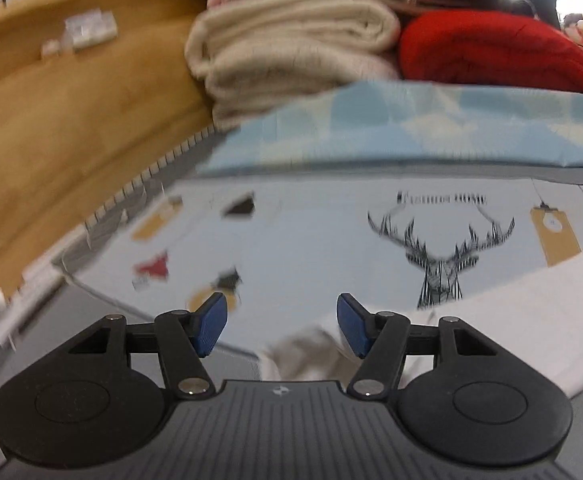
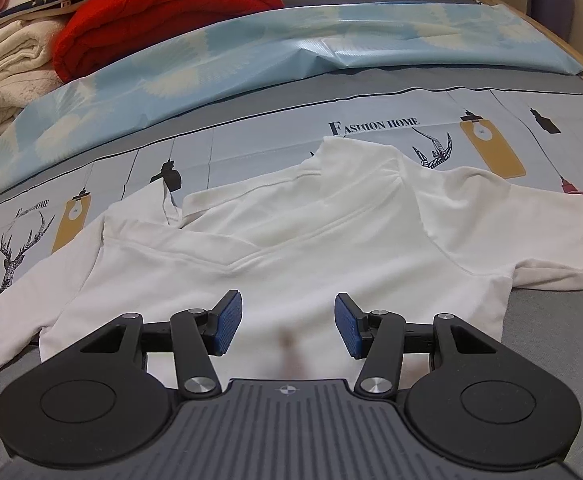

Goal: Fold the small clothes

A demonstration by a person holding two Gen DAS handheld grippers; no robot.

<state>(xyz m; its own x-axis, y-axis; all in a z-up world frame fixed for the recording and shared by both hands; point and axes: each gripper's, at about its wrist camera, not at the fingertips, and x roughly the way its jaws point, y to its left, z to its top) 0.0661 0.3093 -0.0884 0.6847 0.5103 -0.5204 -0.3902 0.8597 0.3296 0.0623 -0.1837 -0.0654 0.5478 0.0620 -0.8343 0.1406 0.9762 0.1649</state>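
Basically laid out flat on the bed: small white cotton top with a stand-up collar (image 2: 299, 240), front down, sleeves spread to both sides, resting on a pale blue-grey printed sheet with deer heads, hanging lamps and "Fashion Home" lettering (image 2: 251, 136). Right tongs (image 2: 287, 324) hanging over the lower middle of the top, blue pads parted, nothing pinched between them. Left tongs (image 1: 281, 326) also spread apart and empty, sitting over one rumpled end of the white top (image 1: 491, 308) near a deer print; blurry in that view, so can't tell whether the pads brush the cloth. Further back on the bed: light blue patterned folded cover (image 2: 251, 44), then a rolled red blanket (image 2: 163, 12) beside a stack of cream folded blankets (image 1: 291, 52). Wooden bed frame (image 1: 71, 120) curving along the side.
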